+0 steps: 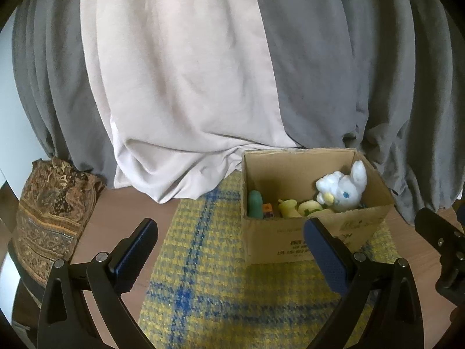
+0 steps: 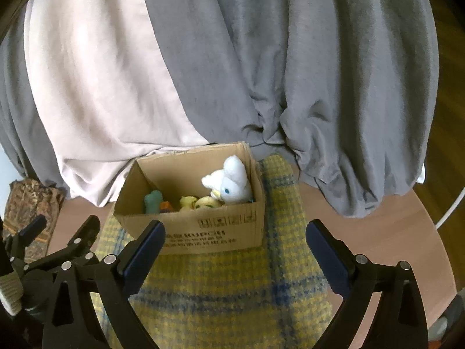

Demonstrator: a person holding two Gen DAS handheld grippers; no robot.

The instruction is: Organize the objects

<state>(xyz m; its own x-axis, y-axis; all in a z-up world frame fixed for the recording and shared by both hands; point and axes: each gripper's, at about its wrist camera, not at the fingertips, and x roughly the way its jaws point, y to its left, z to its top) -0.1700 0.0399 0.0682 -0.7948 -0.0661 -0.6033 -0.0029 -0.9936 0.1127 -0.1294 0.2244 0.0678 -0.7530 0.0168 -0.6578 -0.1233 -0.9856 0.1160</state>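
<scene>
Both my tongs, left gripper (image 1: pixel 229 250) and right gripper (image 2: pixel 235 250), gape wide, empty, above yellow-blue mat (image 1: pixel 209 276). Cardboard box (image 2: pixel 215 232) on mat holds white plush (image 2: pixel 232 186), green toy (image 2: pixel 152 202), yellow toys (image 2: pixel 197 203).

Soft daylight, fisheye bending, dark corners

Box (image 1: pixel 316 237) front wall hides toys' lower parts; print blurred.

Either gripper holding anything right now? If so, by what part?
Nothing is held. The left gripper and the right gripper both have their jaws open and empty. The toys, including the white plush, sit in the cardboard box.
</scene>
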